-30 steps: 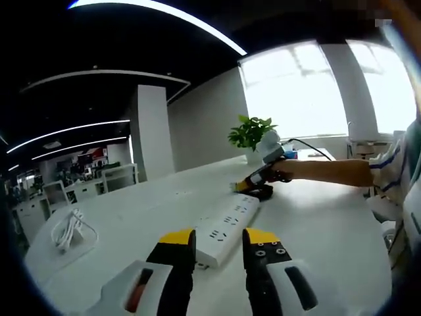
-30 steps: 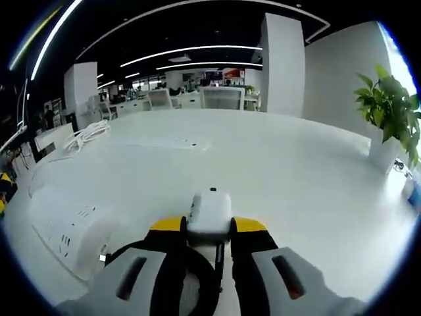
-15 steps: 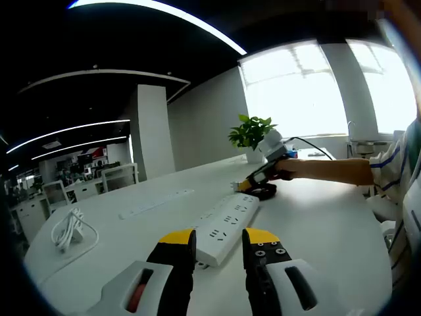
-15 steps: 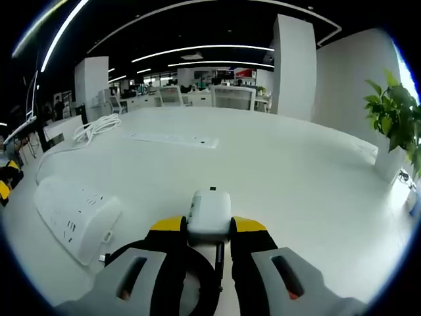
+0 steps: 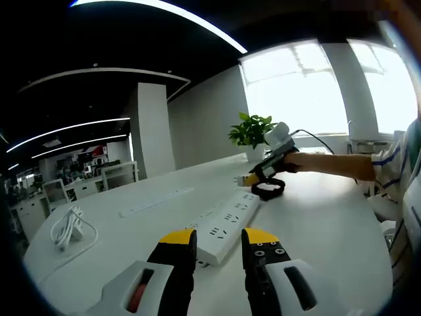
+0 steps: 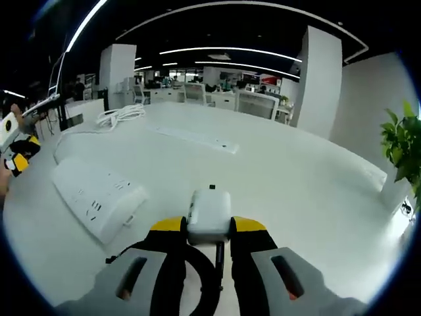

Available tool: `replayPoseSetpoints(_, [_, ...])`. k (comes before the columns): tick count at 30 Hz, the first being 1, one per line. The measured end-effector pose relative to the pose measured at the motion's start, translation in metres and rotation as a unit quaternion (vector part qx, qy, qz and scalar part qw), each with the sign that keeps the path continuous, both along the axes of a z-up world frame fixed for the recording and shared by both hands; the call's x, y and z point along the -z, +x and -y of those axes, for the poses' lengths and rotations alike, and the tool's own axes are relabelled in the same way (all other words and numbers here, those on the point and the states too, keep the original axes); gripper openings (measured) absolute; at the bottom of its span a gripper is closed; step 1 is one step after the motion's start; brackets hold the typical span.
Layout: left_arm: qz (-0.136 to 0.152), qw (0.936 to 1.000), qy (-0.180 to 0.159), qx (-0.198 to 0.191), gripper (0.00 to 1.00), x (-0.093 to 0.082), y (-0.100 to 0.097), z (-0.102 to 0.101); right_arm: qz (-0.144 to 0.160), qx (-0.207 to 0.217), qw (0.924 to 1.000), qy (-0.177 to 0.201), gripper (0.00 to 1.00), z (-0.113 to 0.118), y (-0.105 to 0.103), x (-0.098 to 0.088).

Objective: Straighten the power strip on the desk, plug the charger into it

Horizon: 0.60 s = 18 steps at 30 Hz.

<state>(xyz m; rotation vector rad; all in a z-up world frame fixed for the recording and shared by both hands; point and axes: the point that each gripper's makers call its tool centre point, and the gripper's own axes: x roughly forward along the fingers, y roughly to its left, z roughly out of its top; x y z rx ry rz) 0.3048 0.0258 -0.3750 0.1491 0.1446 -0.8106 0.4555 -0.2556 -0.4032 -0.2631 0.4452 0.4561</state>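
the white power strip (image 5: 227, 224) lies flat on the white desk (image 5: 329, 230), its near end just past the tips of the left gripper (image 5: 218, 245), whose yellow-tipped jaws stand apart with nothing between them. in the right gripper view the strip (image 6: 99, 197) sits to the left of the right gripper (image 6: 209, 227), which is clamped on the white charger (image 6: 209, 214). the charger is held clear of the strip (a black cable loop hangs under the jaws). in the left gripper view the right gripper (image 5: 253, 179) is beyond the strip's far end, held by a hand (image 5: 293, 160). a second, thinner strip (image 6: 194, 136) lies farther out on the desk, a coiled white cable (image 5: 69, 227) sits near the edge, and a potted plant (image 5: 252, 131) stands at the far side.
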Motion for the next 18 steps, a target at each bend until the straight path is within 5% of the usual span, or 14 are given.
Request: replayPoseSetpoints(18, [0.003,1.0,-0.006,0.0,0.28,-0.003,-0.001,-0.001,0.008,-0.062,0.9977,-0.024,0.25,-0.023,-0.032,-0.02])
